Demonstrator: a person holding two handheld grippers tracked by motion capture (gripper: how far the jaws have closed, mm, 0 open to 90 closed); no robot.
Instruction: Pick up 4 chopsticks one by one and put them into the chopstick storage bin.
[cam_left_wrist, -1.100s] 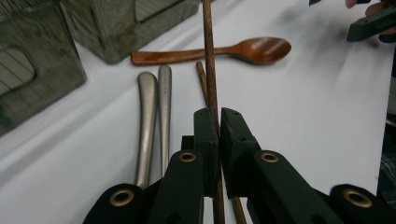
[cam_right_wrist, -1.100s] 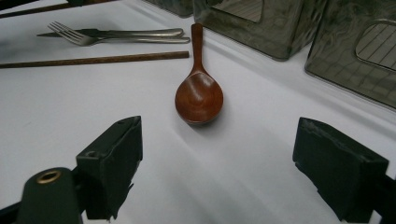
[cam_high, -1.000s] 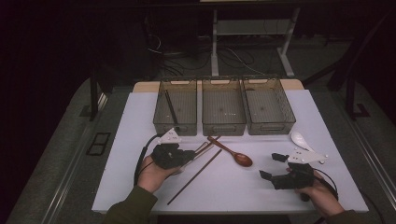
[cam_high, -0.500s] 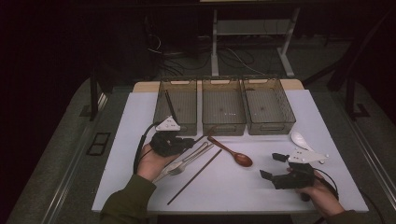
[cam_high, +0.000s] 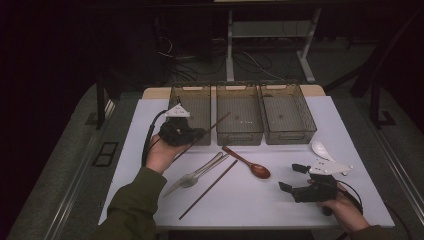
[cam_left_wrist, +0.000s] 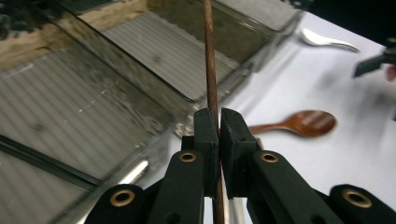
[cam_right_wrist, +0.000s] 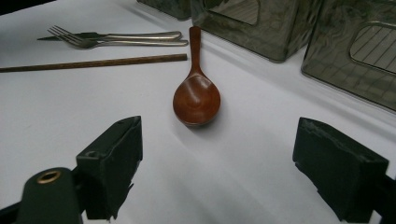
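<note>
Since a second ago, chopstick lifted off the sheet by left gripper, jaws clamped on it, now raised at the left bin, likely for sorting there; right gripper resting low, jaws wide, facing wooden spoon.

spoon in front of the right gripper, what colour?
Reddish-brown, glossy wood; the spoon shows best in the right gripper view, lying between the open jaws of the right gripper.
</note>
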